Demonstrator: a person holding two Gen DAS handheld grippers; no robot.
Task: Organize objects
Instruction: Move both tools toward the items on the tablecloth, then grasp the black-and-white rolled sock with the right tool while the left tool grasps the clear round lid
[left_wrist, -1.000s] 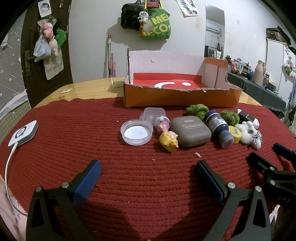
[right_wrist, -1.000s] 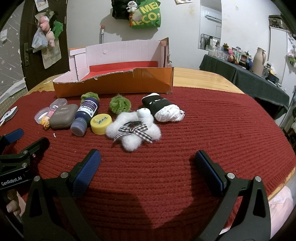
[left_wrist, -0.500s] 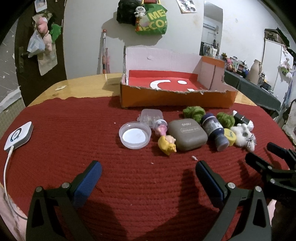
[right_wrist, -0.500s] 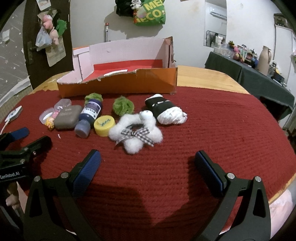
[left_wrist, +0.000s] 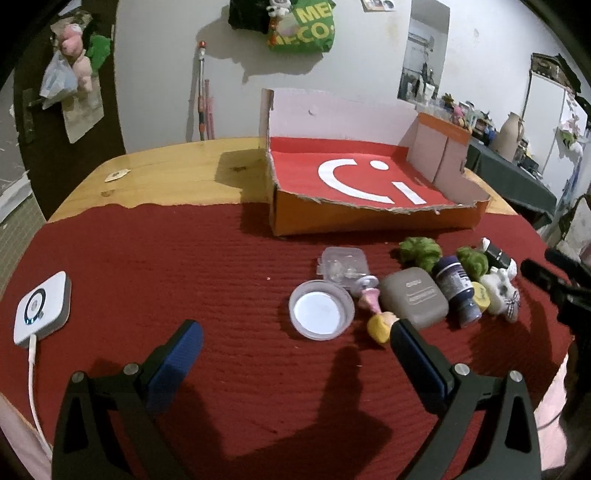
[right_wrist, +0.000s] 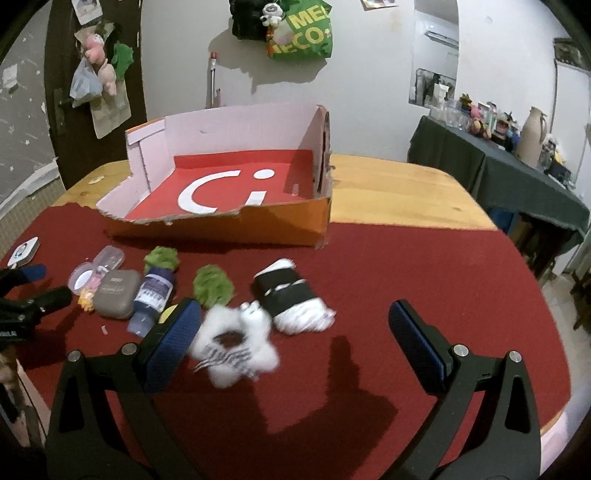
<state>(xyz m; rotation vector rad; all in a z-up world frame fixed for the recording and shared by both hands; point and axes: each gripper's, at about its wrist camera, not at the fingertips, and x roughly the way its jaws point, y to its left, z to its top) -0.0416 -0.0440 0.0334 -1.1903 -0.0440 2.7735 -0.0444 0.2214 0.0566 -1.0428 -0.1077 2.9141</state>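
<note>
Domestic room, white wall with a green bag (left_wrist: 301, 31) hung high; wooden table (left_wrist: 166, 177) mostly covered by a red woven mat (left_wrist: 184, 258). We take the scattered small things as the task's objects: they lie in a loose row on the mat, just in front of the orange cardboard box (right_wrist: 236, 221), whose torn-down front wall leaves an easy way in, so we judge it the intended bin. From our left: clear round lid (left_wrist: 320, 309), small clear case (left_wrist: 343, 263), pink-and-yellow figurine (left_wrist: 375, 314), grey pouch (left_wrist: 415, 297), dark ink bottle (left_wrist: 458, 295) lying on its side, yellow cap (left_wrist: 481, 294), two green pompoms (right_wrist: 213, 286), white fluffy scrunchie (right_wrist: 236, 349) with a checked bow, rolled black-and-white sock (right_wrist: 291, 295). All crowd together, several touching. The box holds nothing yet, so the sorting looks unstarted. Our right gripper (right_wrist: 295, 332) hangs with tongs wide apart, the scrunchie just beside its left pad; likely the first pick. Our left gripper (left_wrist: 295, 347) is likewise spread and empty, over bare mat near the lid. A white charging device (left_wrist: 42, 308) sits well apart at the mat's left edge.
</note>
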